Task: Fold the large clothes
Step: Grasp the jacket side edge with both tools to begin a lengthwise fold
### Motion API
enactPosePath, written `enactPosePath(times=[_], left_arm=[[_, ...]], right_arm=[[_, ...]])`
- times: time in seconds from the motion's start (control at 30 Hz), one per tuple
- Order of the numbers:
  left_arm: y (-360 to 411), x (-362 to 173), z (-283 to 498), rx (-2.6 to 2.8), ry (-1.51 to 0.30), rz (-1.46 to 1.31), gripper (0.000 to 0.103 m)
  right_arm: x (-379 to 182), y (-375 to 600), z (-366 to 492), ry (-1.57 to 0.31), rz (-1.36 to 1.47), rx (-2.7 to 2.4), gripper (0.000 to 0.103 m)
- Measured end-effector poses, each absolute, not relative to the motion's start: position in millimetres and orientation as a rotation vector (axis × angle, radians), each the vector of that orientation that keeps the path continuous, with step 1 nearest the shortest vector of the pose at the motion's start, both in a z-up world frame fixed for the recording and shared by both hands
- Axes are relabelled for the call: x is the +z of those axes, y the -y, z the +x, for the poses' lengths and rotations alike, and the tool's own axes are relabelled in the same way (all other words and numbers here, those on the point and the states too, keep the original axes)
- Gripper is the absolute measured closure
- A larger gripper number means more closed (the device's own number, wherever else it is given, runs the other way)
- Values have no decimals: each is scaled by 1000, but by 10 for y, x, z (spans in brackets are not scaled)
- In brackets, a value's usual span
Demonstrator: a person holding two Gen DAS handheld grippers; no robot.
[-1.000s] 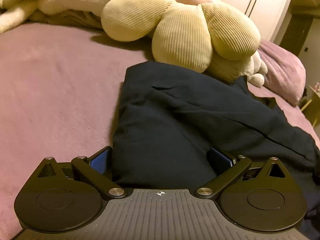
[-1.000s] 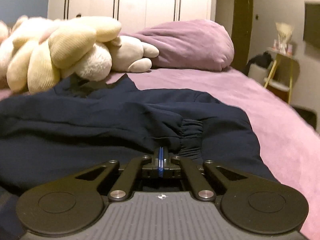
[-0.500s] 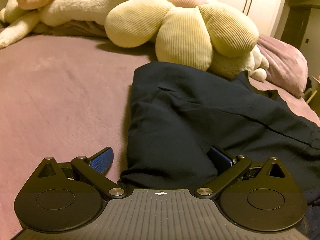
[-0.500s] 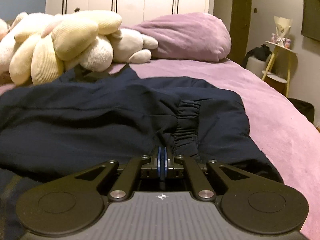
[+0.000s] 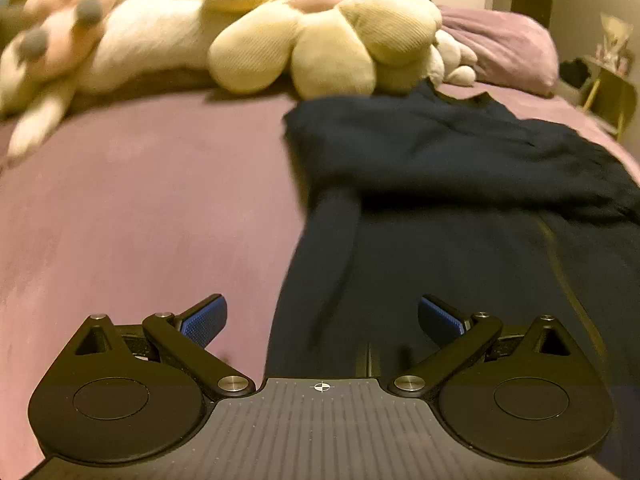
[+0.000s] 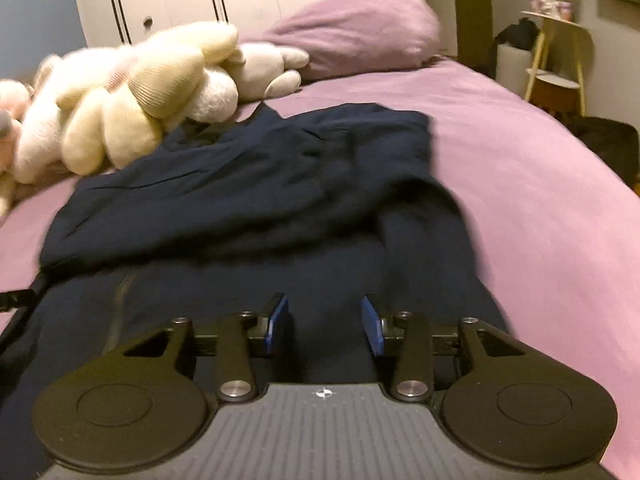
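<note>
A dark navy garment [image 5: 460,184] lies on the purple bed [image 5: 140,200], its far part folded back over the near part. It also shows in the right wrist view [image 6: 256,200]. My left gripper [image 5: 322,320] is wide open and empty, raised over the garment's left edge. My right gripper [image 6: 325,326] is open and empty, raised over the garment's near right part. Both views are blurred by motion.
Cream plush toys [image 5: 320,40] lie at the head of the bed, touching the garment's far edge; they also show in the right wrist view [image 6: 132,92]. A purple pillow [image 6: 360,28] lies behind. A small side table [image 6: 556,60] stands right of the bed.
Both grippers pulled back and rose from the garment. The right gripper opened and let go of the cloth. The left gripper, open throughout, drew clear of the fold.
</note>
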State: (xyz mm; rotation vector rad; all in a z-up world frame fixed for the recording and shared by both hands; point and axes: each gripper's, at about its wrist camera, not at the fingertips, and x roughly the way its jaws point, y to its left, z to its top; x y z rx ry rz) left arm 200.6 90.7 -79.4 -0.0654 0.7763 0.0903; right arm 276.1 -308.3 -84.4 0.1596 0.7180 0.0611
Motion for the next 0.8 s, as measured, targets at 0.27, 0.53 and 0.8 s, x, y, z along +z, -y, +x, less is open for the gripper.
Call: enactPosePath(times=[0.27,0.53,0.8], left_arm=[[-1348,-925,862,176,-880,-358,0],[-1479,-1000,576,103,-936,-434,0],[-1598,-1058,503,4,-975,-520,9]], right_arm=[[-886,3909,1131,-821,375,-92,56],[-1056,4197,838,-883,538,-37,55],[-1008,4261,766,-892,585,49,59]])
